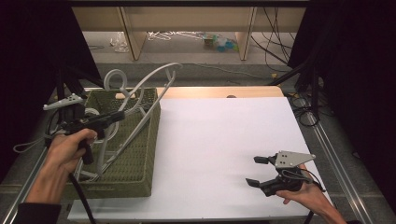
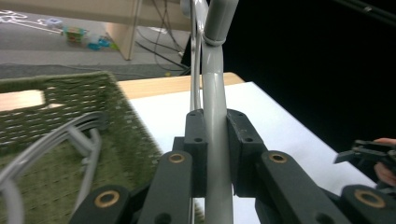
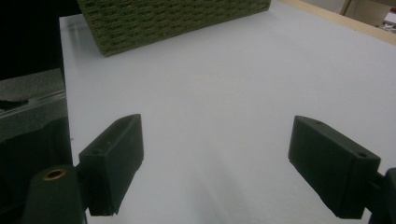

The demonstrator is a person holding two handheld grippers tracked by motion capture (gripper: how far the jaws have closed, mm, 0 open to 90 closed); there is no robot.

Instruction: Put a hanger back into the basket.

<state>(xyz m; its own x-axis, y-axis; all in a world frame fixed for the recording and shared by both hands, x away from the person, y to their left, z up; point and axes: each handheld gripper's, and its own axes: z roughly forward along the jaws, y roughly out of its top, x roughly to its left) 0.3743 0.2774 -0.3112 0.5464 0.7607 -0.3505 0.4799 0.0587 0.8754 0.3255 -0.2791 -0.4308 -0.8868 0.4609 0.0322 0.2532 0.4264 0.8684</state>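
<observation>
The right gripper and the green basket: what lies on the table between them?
Nothing: in the high view, bare white table surface stretches from the right gripper to the green basket.

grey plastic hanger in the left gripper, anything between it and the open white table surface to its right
Nothing visible on the surface. The grey plastic hanger, clamped in the left gripper, partly sits inside the green woven basket, whose right wall lies between. The right gripper rests open at the far side.
</observation>
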